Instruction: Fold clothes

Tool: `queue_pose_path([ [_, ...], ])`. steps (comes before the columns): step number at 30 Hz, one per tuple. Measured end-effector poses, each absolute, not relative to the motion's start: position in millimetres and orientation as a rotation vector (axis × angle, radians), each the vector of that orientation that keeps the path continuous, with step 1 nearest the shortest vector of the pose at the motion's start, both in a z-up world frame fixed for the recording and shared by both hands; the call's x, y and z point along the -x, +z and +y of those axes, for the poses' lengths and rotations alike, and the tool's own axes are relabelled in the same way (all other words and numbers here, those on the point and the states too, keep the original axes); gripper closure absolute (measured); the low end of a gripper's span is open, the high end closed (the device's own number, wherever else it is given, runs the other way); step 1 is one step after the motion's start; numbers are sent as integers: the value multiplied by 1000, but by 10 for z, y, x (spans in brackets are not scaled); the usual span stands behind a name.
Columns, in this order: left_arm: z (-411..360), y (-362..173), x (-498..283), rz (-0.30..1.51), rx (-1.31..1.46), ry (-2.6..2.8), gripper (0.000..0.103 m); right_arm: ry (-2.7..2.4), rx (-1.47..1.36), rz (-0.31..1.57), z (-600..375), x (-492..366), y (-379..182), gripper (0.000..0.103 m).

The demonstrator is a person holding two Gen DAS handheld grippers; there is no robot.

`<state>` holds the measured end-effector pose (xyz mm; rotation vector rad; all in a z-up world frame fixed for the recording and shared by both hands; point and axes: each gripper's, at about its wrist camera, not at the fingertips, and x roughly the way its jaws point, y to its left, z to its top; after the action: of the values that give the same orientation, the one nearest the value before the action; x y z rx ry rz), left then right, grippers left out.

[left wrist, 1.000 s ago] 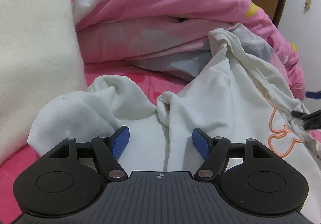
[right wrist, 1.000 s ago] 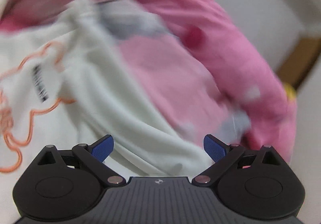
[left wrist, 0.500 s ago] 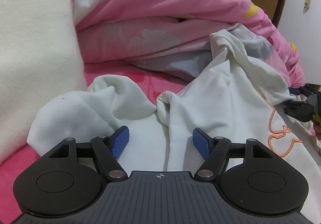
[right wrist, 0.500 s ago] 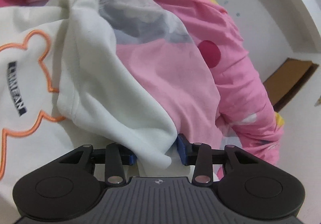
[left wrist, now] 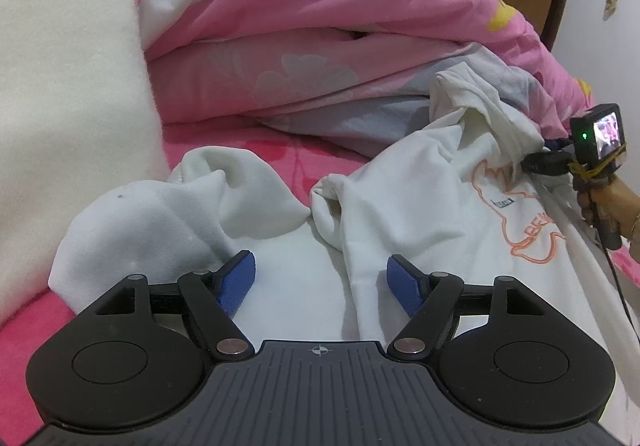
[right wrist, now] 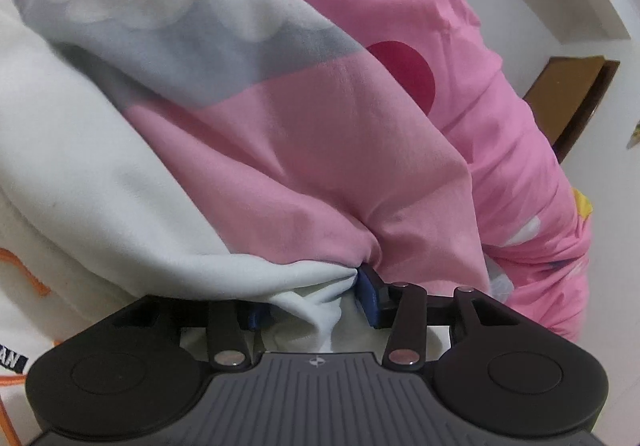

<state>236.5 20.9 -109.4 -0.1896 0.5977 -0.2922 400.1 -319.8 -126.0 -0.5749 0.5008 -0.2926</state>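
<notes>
Sweatshirt [right wrist: 100,186] fold bunched between right hand-held gripper [right wrist: 316,302], opening.

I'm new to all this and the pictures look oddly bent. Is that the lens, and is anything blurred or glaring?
Left wrist view: sharp, with soft, even light; the fisheye lens bows the edges and darkens the corners; the only bright spot is the small camera screen on the right gripper. Right wrist view: same bending; the white sweatshirt and pink quilt sit so close they look slightly soft; no glare.

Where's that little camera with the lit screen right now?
In the left wrist view, the small camera sits at the far right edge, atop the right gripper against the white sweatshirt.
</notes>
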Motion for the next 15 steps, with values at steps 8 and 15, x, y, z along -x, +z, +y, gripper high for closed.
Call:
queue_pose_path([
  [8,200,-1089,-2373,602,192,-292,29,-256,644,567,-3134,-3416,-1097,33],
  [15,227,-1050,-2333,582,205,-268,29,-259,551,574,-3099,-2271,-757,23],
])
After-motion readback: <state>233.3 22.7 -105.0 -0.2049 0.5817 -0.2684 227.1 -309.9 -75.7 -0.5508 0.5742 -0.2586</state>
